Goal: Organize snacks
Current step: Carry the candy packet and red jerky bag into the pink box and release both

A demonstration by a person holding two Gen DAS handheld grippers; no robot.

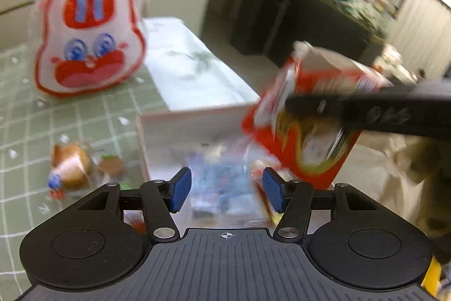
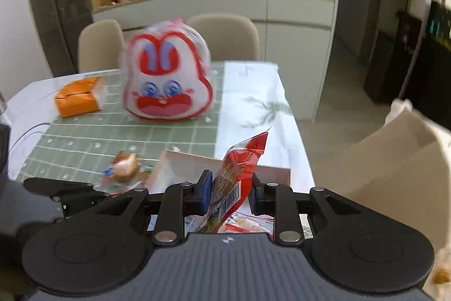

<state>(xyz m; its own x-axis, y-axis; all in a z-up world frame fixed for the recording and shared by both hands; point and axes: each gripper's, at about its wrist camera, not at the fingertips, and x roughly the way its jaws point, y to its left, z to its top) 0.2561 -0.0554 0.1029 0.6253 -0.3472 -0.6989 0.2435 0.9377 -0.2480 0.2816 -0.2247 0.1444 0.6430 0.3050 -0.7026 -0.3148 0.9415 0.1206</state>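
— What colours has the rabbit bag?

— White, with red outline, blue eyes and a red and pink mouth.

— And the tablecloth?

— Green with a white grid. The small box is orange. The snack packet is red, with a black barcode on white.

We cannot read the print on the red packet: its lower end drops behind the right gripper. In the left wrist view motion smears that packet and the snacks in the box, so we cannot name them. The small wrapped snack is a blur too. The bunny bag is smeared, its contents hidden. The picture's edge cuts the cardboard box at right.
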